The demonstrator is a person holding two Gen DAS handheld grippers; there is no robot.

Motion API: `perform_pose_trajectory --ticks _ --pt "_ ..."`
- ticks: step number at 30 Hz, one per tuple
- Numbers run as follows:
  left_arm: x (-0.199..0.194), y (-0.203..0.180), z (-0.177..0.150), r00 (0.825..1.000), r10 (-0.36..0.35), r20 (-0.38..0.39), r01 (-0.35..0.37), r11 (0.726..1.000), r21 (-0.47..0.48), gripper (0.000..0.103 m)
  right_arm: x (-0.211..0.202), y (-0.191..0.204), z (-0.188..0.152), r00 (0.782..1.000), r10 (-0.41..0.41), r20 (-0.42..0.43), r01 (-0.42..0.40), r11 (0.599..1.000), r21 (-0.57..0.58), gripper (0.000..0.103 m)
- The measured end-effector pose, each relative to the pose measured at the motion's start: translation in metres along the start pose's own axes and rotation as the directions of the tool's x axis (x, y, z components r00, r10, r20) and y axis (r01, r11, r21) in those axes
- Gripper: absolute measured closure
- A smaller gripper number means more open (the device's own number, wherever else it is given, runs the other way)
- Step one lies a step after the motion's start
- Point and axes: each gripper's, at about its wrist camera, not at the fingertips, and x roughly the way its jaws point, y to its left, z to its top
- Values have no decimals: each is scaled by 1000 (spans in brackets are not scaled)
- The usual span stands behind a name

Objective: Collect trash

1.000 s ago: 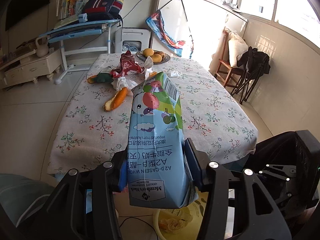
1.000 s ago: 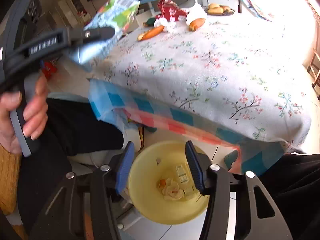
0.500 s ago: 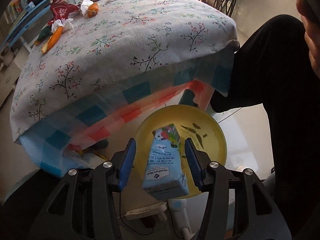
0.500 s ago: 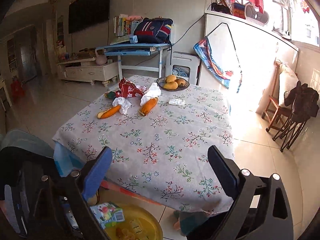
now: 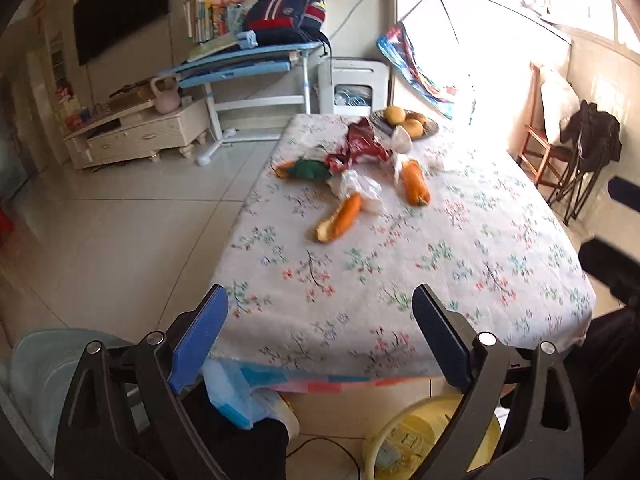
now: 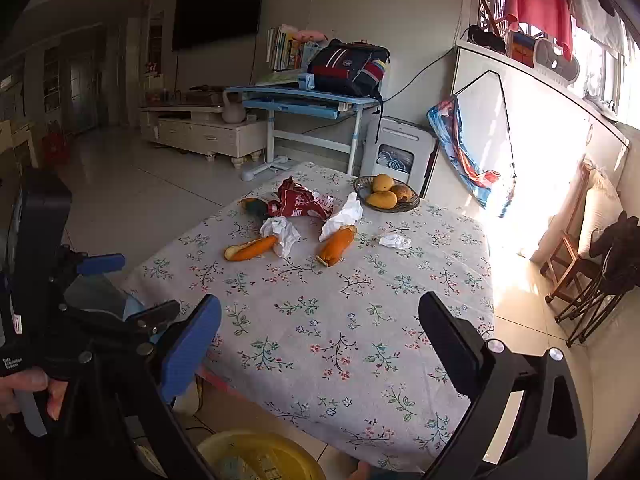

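Two grippers: you are holding both wide apart and empty, above the near edge of the table.
Left gripper: its blue pads are gaping, gripping nothing and touching nothing; it is hovering over the near table edge.
Right gripper: its jaws are standing just as wide, holding nothing.
Orange peels: two are lying mid-table, the left peel and the right peel, a little apart.
Tissues: three crumpled white ones are showing; one tissue is touching the left peel, a second tissue is lying against the right peel, and a small tissue is sitting alone to the right.
Red wrapper: one, lying behind the peels, with a dark green scrap just beside it.
Fruit bowl: one, at the far edge, holding three yellow fruits.
Yellow bin: one, standing on the floor below the near edge, with some trash inside.
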Motion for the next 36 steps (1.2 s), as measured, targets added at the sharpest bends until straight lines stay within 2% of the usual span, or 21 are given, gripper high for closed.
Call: perform_pose_trajectory --ticks 3,5,7,10,13,28,36 --pt "12 18 26 998 47 49 -44 997 -64 11 10 14 10 999 44 -15 -44 999 -31 8" --pt "19 30 30 995 79 61 -71 990 -119 11 16 23 14 997 68 -26 -69 997 -45 8" --pt "30 41 28 994 101 33 -93 979 -179 11 23 30 16 995 88 -39 -90 995 -53 8" --pt "40 52 22 997 78 -9 -78 968 -239 11 33 38 14 992 114 -62 -118 992 -55 8" --pt "42 52 22 994 105 -7 -104 969 -223 11 41 44 11 986 141 -90 -146 988 -55 8" --pt "44 43 16 995 93 -21 -95 973 -209 10 50 50 13 975 189 -116 -196 979 -48 8" --pt "40 26 16 978 208 -21 -209 973 -99 10 60 45 4 973 181 -142 -187 982 -35 8"
